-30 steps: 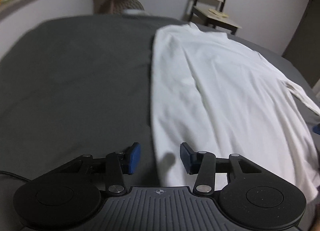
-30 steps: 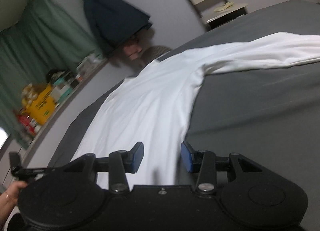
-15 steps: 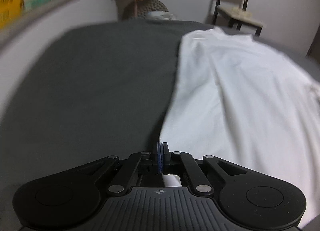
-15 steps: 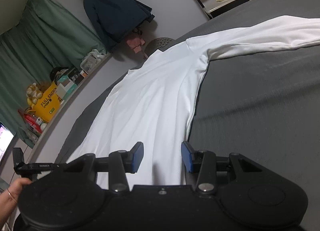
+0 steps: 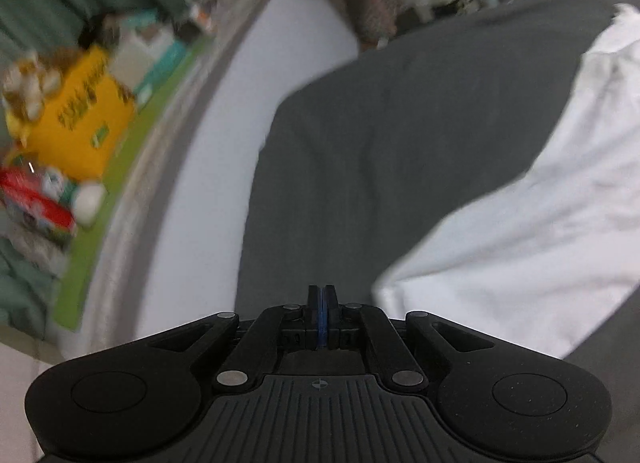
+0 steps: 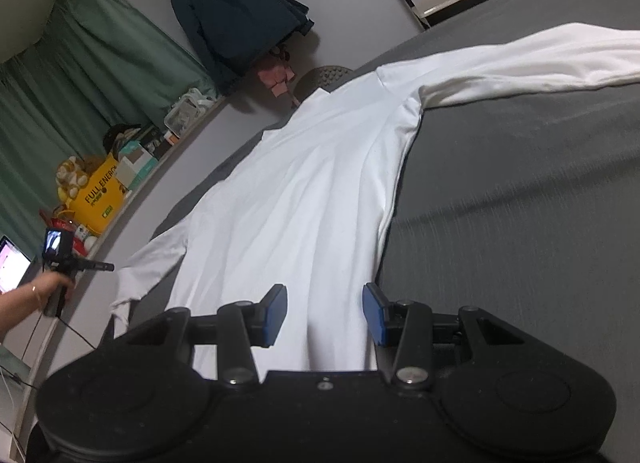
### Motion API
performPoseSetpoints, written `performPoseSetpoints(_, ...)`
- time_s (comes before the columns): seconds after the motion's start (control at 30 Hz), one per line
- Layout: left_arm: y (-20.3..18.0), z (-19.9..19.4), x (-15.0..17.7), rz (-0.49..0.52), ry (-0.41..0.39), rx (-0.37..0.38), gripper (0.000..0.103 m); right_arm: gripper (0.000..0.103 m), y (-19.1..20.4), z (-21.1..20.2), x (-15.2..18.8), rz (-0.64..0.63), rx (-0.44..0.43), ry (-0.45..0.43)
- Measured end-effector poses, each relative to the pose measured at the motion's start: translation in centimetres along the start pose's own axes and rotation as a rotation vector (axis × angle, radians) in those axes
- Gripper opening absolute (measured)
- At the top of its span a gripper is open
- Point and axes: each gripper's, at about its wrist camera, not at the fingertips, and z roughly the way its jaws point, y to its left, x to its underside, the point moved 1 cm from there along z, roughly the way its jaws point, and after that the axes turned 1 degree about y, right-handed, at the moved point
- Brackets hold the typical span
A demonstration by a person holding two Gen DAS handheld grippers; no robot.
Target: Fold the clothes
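- Left wrist view: the left gripper (image 5: 322, 317) sits at lower centre, its blue pads pressed flat together with no cloth visible between them. It points at bare grey bedding (image 5: 400, 151).
- The white shirt (image 5: 520, 231) lies to the right of the frame, its nearest corner just beside the closed tips but apart from them. The picture is smeared, so contact cannot be ruled fully in or out.
- Risk, in my judgement: if the jaws were meant to carry the hem, they have shut on nothing, and the fold would have to be regripped.
- Right wrist view: the right gripper (image 6: 324, 315) stands at lower centre with jaws apart, hovering over the shirt (image 6: 300, 215) hem; nothing is pinched.
- The shirt is soft, thin, matte white knit, long-sleeved, spread flat with shallow lengthwise creases. One sleeve (image 6: 540, 59) runs to the upper right.
- Risk: a one-sided lift could drag the cloth across the felt-like bedding (image 6: 520, 203) and bunch it.
- At left edge, a person's hand (image 6: 48, 287) holds the other gripper's handle.
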Motion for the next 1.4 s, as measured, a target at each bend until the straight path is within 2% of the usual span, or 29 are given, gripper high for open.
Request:
performPoseSetpoints(0.1, 0.9, 1.9, 0.6, -0.095, 0.040, 0.082, 0.001, 0.041, 0.1, 0.5, 0.1, 0.003, 0.007, 0.012)
performPoseSetpoints(0.17, 1.8, 2.3, 1.7, -0.194, 0.034, 0.222, 0.001, 0.042, 0.2, 1.0, 0.0, 0.001, 0.010, 0.020)
performPoseSetpoints(0.23, 2.8, 1.7, 3.3, -0.297, -0.003, 0.353, 0.009, 0.044, 0.3, 1.3, 0.1, -0.001, 0.009, 0.026)
performPoseSetpoints(0.27, 3.0, 1.0, 4.2, -0.333, -0.032, 0.395, 0.013, 0.044, 0.3, 1.4, 0.1, -0.001, 0.009, 0.029)
performPoseSetpoints(0.3, 3.0, 0.0, 5.0, -0.346, -0.061, 0.411, 0.027, 0.044, 0.4, 1.6, 0.2, -0.003, 0.007, 0.033)
performPoseSetpoints(0.33, 2.9, -1.0, 5.9, -0.350, -0.091, 0.418, 0.055, 0.044, 0.5, 1.7, 0.3, -0.005, 0.006, 0.035)
performPoseSetpoints(0.4, 2.3, -3.1, 7.8, -0.344, -0.162, 0.423, 0.093, 0.044, 0.7, 1.7, 0.3, -0.012, 0.006, 0.034)
performPoseSetpoints(0.43, 1.9, -4.1, 8.8, -0.339, -0.193, 0.421, 0.098, 0.044, 0.8, 1.6, 0.4, -0.015, 0.007, 0.034)
performPoseSetpoints(0.47, 1.8, -4.4, 9.4, -0.332, -0.200, 0.412, 0.098, 0.044, 0.9, 1.6, 0.5, -0.015, 0.008, 0.033)
performPoseSetpoints(0.67, 1.6, -5.1, 13.6, -0.417, -0.182, 0.360, 0.097, 0.045, 1.6, 0.9, 0.9, -0.022, 0.008, 0.027)
performPoseSetpoints(0.7, 1.8, -4.6, 14.3, -0.413, -0.171, 0.348, 0.089, 0.045, 1.8, 0.7, 1.0, -0.025, 0.007, 0.025)
performPoseSetpoints(0.73, 1.6, -4.2, 14.8, -0.406, -0.155, 0.343, 0.070, 0.045, 1.9, 0.6, 1.0, -0.027, 0.006, 0.023)
performPoseSetpoints(0.77, 1.3, -3.8, 14.9, -0.406, -0.139, 0.355, 0.061, 0.045, 1.9, 0.5, 1.0, -0.026, 0.005, 0.021)
performPoseSetpoints(0.8, 1.2, -3.4, 15.0, -0.410, -0.122, 0.373, 0.056, 0.046, 2.0, 0.5, 1.0, -0.026, 0.004, 0.019)
performPoseSetpoints(0.87, 0.8, -2.9, 15.0, -0.416, -0.116, 0.377, 0.056, 0.046, 2.0, 0.5, 1.0, -0.023, 0.004, 0.019)
performPoseSetpoints(0.9, 0.5, -2.7, 15.0, -0.418, -0.115, 0.376, 0.052, 0.046, 1.9, 0.5, 1.0, -0.022, 0.004, 0.020)
performPoseSetpoints(0.93, 0.2, -2.6, 15.2, -0.416, -0.106, 0.361, 0.031, 0.046, 1.9, 0.6, 1.0, -0.020, 0.005, 0.021)
performPoseSetpoints(1.03, -1.3, -2.6, 15.3, -0.395, -0.096, 0.325, 0.001, 0.046, 1.9, 0.8, 1.0, -0.012, 0.006, 0.027)
performPoseSetpoints(1.13, -1.4, -3.3, 15.5, -0.330, -0.099, 0.253, 0.000, 0.046, 1.8, 1.0, 1.0, -0.009, 0.000, 0.031)
performPoseSetpoints(1.3, 1.6, -2.6, 14.5, -0.237, -0.076, 0.027, 0.000, 0.047, 1.6, 1.3, 1.0, -0.010, -0.008, 0.043)
performPoseSetpoints(1.4, 3.9, -0.8, 14.0, -0.171, -0.021, -0.093, 0.000, 0.049, 1.5, 1.3, 1.0, -0.012, -0.018, 0.046)
